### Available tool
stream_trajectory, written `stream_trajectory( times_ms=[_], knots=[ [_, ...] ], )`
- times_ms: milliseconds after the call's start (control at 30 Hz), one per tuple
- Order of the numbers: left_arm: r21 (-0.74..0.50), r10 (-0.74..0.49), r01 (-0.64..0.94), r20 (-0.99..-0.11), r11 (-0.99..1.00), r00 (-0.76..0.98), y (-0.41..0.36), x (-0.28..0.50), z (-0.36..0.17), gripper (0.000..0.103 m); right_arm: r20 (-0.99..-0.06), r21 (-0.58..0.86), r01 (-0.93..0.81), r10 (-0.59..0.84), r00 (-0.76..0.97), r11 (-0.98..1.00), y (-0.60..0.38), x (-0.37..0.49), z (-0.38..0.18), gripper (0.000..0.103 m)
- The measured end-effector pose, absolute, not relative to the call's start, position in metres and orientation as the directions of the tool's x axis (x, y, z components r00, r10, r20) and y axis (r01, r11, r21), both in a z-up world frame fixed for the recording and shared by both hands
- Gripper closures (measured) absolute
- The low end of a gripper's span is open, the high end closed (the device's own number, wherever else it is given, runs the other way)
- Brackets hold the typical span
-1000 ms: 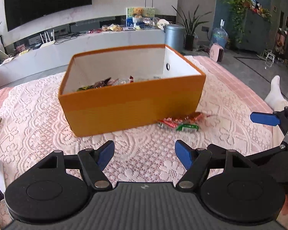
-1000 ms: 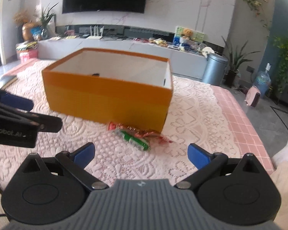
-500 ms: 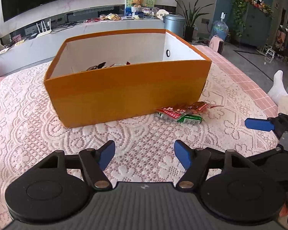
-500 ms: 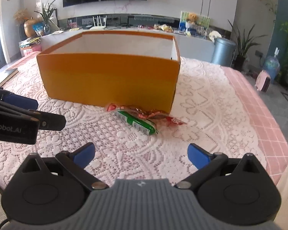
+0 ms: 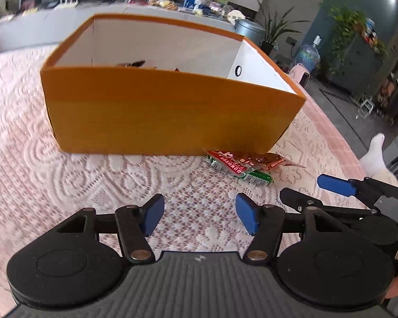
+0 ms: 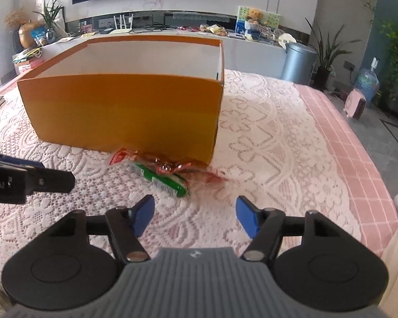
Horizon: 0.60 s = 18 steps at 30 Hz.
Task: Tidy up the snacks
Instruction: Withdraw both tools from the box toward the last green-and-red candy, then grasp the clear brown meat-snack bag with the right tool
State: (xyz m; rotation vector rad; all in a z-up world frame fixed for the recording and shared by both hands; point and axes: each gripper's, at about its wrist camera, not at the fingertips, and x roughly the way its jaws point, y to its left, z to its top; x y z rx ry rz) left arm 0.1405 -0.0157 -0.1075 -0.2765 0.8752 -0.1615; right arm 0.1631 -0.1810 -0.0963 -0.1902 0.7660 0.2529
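Both claws, the left gripper (image 5: 197, 217) and right gripper (image 6: 196, 217), have just been narrowing yet stand apart and empty; centre one on the green packet (image 6: 163, 180) mid-frame, clear of the orange box (image 6: 124, 111).

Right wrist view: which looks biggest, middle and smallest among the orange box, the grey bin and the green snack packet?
1. orange box
2. grey bin
3. green snack packet
The bin stands farther back, so its true size is unsure.

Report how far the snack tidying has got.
Done: some wrappers already lie inside the orange box. In hand: nothing; the left claw and right claw are empty, jaws just narrowing, nothing between them. Left: the green packet and red packets on the lace cloth against the box's front.
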Motion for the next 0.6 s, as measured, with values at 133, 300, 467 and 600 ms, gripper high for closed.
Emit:
stream_trajectory(
  times_ms=[133,300,467,600],
  knots=[
    [-0.315,-0.260,0.027,-0.730,0.949,0.632,-0.021,0.148,-0.109,0.030,-0.685,-0.105,-0.327,0.170,0.709,0.939,-0.179,0.171,-0.093,0.038],
    [-0.272,-0.233,0.033,-0.750,0.962,0.619,-0.025,0.154,-0.114,0.031,-0.691,-0.159,-0.388,0.178,0.700,0.908,-0.169,0.181,-0.101,0.039],
    [-0.242,-0.198,0.005,-0.782,0.970,0.590,-0.018,0.157,-0.124,0.032,-0.681,-0.227,-0.453,0.192,0.707,0.862,-0.156,0.190,-0.107,0.039],
    [-0.231,-0.188,0.003,-0.786,0.973,0.589,-0.015,0.156,-0.125,0.032,-0.672,-0.262,-0.490,0.207,0.711,0.831,-0.147,0.197,-0.111,0.039]
  ],
)
